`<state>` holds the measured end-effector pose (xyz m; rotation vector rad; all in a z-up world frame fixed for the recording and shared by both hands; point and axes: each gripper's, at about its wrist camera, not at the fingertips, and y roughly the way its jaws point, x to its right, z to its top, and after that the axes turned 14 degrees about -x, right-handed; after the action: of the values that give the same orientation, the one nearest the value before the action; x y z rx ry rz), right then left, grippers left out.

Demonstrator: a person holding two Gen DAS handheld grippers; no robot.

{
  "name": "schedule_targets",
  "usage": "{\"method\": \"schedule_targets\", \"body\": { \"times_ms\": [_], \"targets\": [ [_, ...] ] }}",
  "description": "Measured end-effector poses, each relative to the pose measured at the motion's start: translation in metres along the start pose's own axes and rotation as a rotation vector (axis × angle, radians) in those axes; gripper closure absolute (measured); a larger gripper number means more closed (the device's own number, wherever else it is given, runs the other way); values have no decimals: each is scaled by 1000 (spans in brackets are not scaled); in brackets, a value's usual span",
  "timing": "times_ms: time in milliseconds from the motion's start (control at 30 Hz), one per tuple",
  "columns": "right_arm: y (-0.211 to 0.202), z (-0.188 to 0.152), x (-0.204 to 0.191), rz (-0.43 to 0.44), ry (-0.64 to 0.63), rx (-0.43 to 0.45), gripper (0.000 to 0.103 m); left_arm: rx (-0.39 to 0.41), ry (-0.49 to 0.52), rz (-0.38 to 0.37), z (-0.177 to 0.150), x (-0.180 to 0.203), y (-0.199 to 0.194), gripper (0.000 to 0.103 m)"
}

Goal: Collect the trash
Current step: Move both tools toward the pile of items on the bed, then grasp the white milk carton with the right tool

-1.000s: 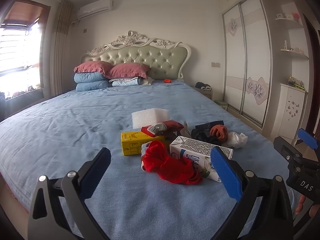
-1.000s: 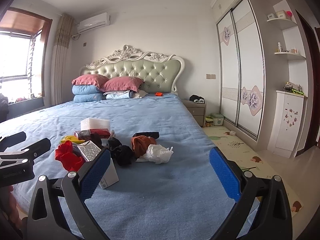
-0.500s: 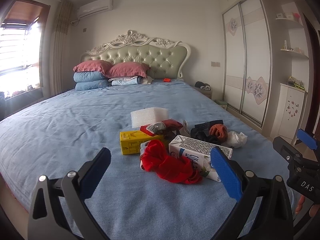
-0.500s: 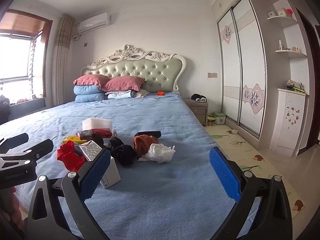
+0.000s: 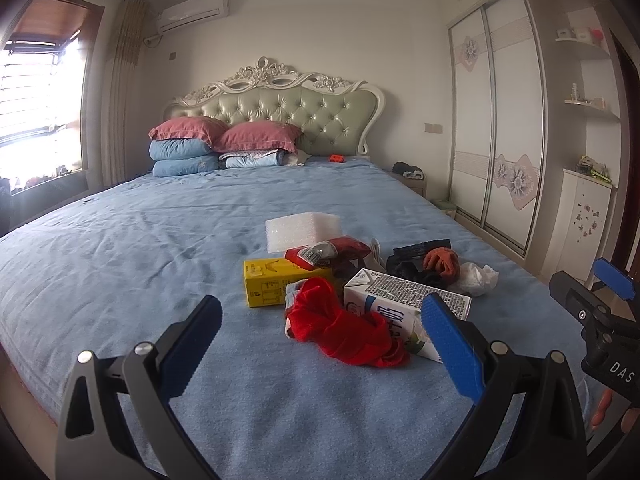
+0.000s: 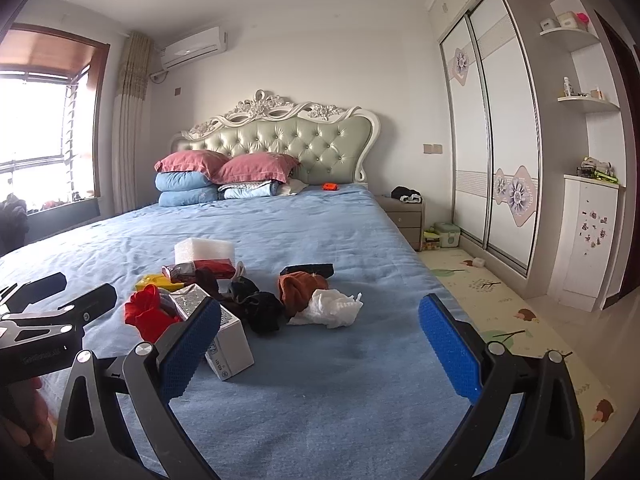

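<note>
Blue-padded left gripper [image 5: 320, 344] and right gripper [image 6: 320, 344] both released, approach stage: you next close on the white milk carton [image 5: 404, 312] amid bed clutter.

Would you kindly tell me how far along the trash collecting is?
Nothing looks collected yet. Both the left gripper and right gripper are open and empty above the bed. The milk carton, yellow box, foam and tissue all remain.
</note>
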<state>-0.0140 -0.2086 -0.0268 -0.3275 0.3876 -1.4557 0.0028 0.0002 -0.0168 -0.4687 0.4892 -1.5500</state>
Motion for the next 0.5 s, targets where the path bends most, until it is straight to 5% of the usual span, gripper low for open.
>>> {"method": "schedule_targets", "body": {
  "times_ms": [500],
  "targets": [
    [12, 1, -15, 47, -69, -63, 8, -82, 8, -40, 0, -12, 9, 3]
  ]
}}
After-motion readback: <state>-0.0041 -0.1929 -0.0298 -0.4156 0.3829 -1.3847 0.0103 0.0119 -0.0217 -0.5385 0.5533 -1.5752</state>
